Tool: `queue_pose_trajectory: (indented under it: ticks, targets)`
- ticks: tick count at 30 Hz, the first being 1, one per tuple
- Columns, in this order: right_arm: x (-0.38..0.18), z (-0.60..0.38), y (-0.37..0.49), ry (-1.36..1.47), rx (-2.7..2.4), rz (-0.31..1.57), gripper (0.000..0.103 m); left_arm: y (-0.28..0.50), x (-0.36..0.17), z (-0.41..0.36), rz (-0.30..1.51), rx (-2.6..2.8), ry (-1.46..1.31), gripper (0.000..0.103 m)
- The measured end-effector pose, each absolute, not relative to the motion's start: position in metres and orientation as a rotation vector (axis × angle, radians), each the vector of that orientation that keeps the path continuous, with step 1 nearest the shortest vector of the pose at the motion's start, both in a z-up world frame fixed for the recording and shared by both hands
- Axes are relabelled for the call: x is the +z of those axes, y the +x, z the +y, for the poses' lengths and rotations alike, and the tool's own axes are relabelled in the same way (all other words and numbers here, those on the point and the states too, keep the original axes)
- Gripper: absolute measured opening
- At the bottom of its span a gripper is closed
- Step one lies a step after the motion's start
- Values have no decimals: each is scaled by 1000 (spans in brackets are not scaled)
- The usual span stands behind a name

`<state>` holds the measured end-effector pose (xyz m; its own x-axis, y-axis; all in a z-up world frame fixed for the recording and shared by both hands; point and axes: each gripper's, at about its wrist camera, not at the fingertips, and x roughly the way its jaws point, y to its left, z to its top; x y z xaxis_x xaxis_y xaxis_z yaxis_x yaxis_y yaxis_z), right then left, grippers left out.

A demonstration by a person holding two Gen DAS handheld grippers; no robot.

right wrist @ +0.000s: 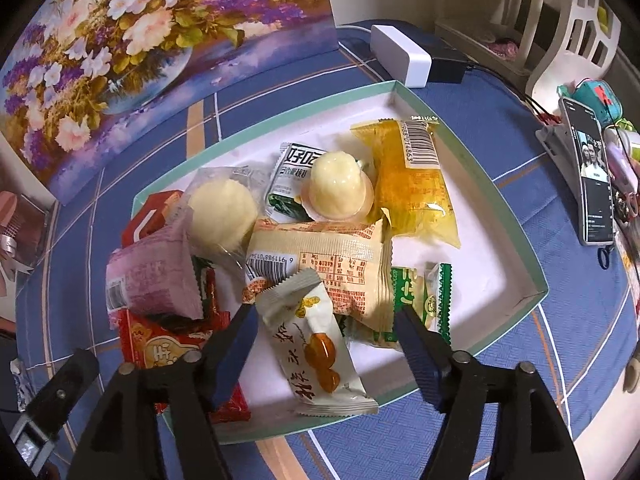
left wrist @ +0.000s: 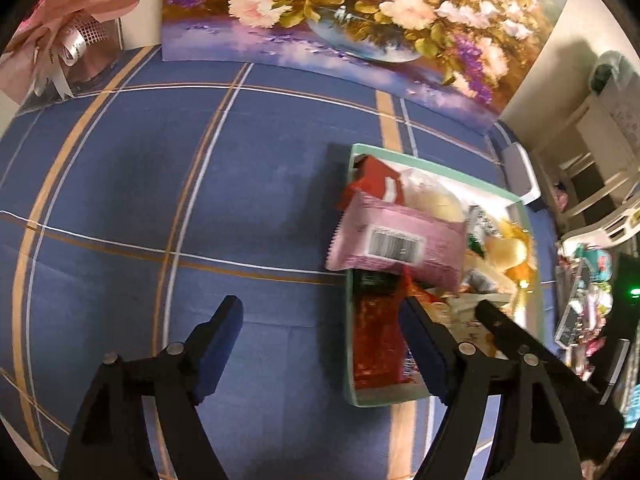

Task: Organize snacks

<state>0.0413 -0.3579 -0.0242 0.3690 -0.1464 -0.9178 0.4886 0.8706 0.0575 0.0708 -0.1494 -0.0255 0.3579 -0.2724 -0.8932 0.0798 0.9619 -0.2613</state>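
Observation:
A mint-rimmed white tray (right wrist: 480, 264) on the blue checked tablecloth holds a pile of snacks. Among them are a pink packet (right wrist: 152, 280), a beige packet (right wrist: 332, 256), a yellow packet (right wrist: 412, 188), two pale jelly cups (right wrist: 340, 188) and red packets (right wrist: 160, 344). My right gripper (right wrist: 326, 316) is open just above the tray's near side, and a white nut-candy packet (right wrist: 320, 348) lies loose between its fingers. My left gripper (left wrist: 322, 316) is open over the cloth at the tray's (left wrist: 384, 398) left rim, with nothing between its fingers. The pink packet (left wrist: 396, 240) overhangs that rim ahead of it.
A flower painting (left wrist: 340, 12) leans against the wall behind the tray. A pink ribboned gift (left wrist: 68, 36) stands at the far left. A white box (right wrist: 400, 54), a black adapter and a phone on a stand (right wrist: 592, 176) sit to the tray's right. Blue cloth lies bare left of the tray.

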Motion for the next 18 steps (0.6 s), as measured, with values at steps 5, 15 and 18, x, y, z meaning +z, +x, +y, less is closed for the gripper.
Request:
queue_pose_trajectory:
  ticks: [5, 15, 18]
  targets:
    - [-23, -353, 43, 313, -409, 1104, 101, 72, -29, -144, 1144, -166, -117, 100]
    - [-17, -345, 47, 262, -392, 1064, 103, 81, -29, -135, 1084, -93, -55, 101]
    - [-14, -343, 47, 248, -383, 1045, 103, 85, -28, -135, 1058, -37, 5, 101]
